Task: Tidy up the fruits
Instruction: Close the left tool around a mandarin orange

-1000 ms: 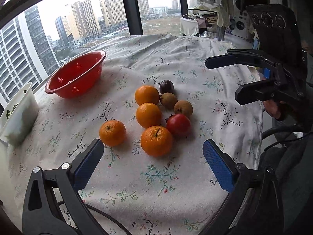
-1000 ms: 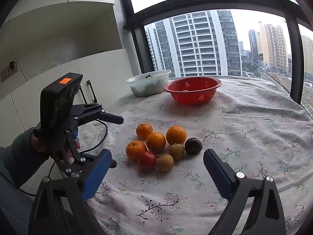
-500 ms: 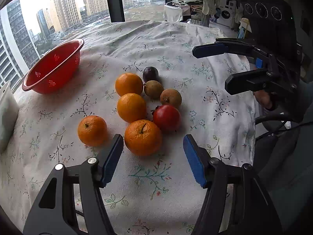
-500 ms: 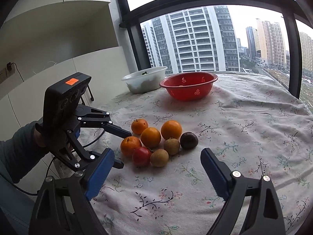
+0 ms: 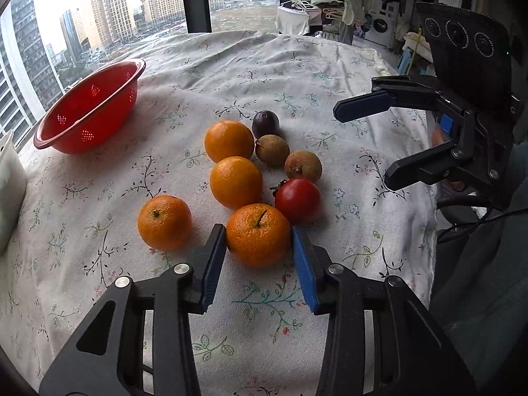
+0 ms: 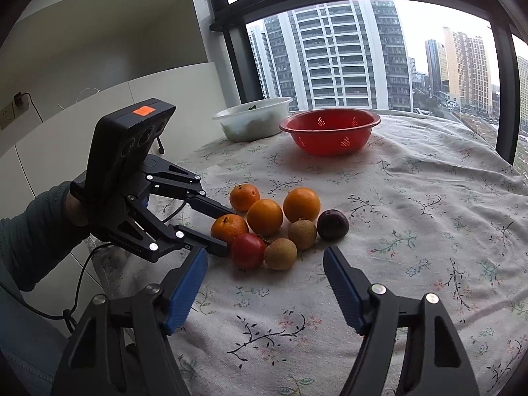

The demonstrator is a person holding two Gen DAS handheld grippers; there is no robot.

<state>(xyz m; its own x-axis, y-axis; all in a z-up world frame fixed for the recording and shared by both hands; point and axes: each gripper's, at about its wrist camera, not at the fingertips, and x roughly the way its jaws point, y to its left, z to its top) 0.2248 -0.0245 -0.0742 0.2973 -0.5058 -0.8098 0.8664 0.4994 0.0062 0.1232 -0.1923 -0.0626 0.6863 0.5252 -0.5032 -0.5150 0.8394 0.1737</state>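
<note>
Left gripper (image 5: pixel 258 242) blue pads pinch a dimpled round orange (image 5: pixel 258 235); right gripper (image 6: pixel 265 264) spread.

No legible txt, seemingly.

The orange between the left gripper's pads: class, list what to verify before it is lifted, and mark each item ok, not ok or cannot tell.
1. Left gripper straddles the nearest orange: ok.
2. Both pads firmly gripping the peel: cannot tell.
3. Red fruit clear of the orange: not ok, they touch.
4. Right gripper open, holding nothing: ok.
5. Red colander empty and unobstructed: ok.
</note>
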